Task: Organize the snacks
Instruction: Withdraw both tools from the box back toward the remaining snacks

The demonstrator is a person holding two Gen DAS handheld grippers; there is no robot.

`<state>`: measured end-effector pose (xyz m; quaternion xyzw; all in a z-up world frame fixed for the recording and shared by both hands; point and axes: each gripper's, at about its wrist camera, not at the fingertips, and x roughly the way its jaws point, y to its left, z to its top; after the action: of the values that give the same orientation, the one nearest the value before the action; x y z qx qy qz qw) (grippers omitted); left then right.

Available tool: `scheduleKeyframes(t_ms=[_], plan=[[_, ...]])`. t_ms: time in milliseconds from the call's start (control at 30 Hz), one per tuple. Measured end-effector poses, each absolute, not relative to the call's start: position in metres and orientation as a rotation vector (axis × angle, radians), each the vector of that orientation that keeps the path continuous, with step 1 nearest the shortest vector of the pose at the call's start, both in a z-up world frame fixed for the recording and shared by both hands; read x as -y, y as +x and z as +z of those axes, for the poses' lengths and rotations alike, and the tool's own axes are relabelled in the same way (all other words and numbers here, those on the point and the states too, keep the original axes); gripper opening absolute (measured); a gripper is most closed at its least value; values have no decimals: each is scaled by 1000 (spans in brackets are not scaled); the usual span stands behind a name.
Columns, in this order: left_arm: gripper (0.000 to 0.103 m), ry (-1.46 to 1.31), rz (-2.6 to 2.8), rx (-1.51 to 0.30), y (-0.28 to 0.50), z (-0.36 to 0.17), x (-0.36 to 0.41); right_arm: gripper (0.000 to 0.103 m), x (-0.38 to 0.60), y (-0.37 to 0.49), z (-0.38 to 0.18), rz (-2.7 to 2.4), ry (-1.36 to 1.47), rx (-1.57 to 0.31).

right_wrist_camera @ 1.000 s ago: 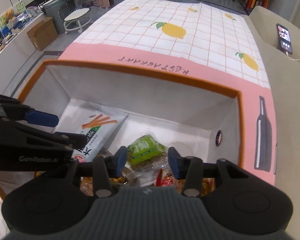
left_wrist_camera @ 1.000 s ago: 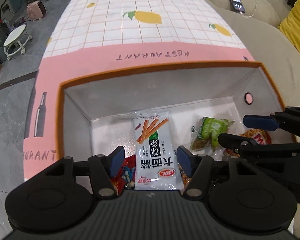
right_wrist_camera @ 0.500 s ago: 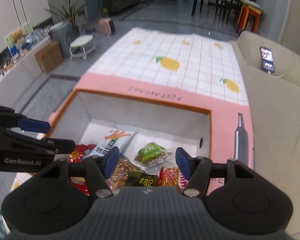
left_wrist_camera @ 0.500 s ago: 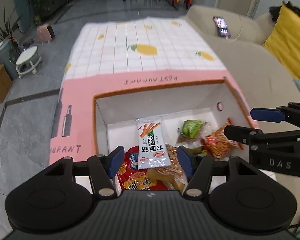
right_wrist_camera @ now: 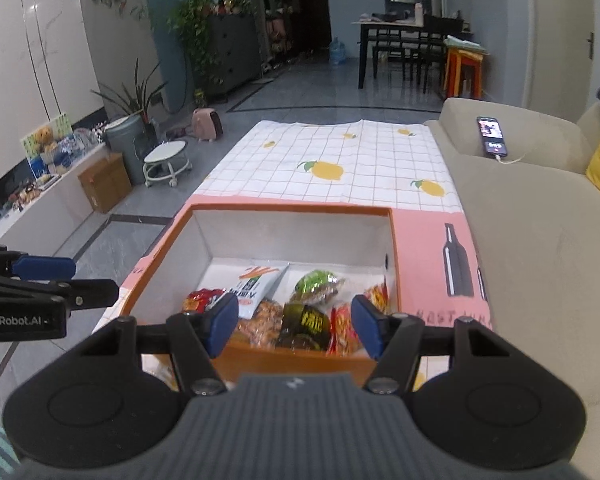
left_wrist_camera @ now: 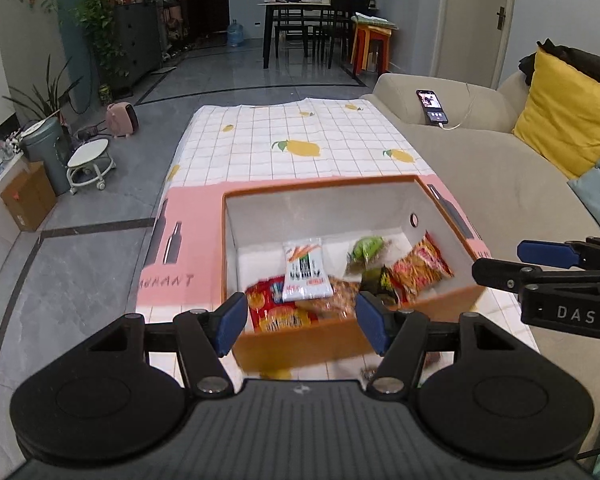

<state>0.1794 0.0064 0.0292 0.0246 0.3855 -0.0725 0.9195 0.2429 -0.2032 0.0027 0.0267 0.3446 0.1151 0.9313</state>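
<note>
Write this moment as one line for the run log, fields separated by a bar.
phase: above box | left gripper: open, empty | right gripper: open, empty | orange box: snack packets inside | table: lemon cloth

Box (left_wrist_camera: 340,196) on the near end of the tabletop (left_wrist_camera: 300,136), open side up, close to the near edge. Inside, snack packets (right_wrist_camera: 300,308) heaped against the near wall; far part of the floor bare. Breadstick packet (left_wrist_camera: 305,270) toward the left wall, lying over others; nut packet (left_wrist_camera: 366,250) right of it; noodle packet (left_wrist_camera: 418,268) against the right wall. Far half of the tabletop bare cloth. Sofa (left_wrist_camera: 492,176) along the right edge, phone (left_wrist_camera: 432,106) on its far arm. Stool (left_wrist_camera: 90,162) on the floor off the left edge.
</note>
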Motion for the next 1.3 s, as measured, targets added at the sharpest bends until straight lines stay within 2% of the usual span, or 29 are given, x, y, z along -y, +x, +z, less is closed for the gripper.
scheduleKeyframes(t_ms=[400, 700, 967, 1300], plan=[[73, -20, -199, -819, 116, -11, -23, 61, 196, 151, -21, 199, -3, -605], [73, 27, -253, -863, 88, -51, -22, 61, 183, 123, -65, 233, -10, -656], [73, 51, -288, -962, 96, -86, -10, 60, 176, 134, -98, 240, -26, -740], [73, 130, -324, -1015, 131, -107, 0, 53, 174, 167, -123, 271, -41, -802]])
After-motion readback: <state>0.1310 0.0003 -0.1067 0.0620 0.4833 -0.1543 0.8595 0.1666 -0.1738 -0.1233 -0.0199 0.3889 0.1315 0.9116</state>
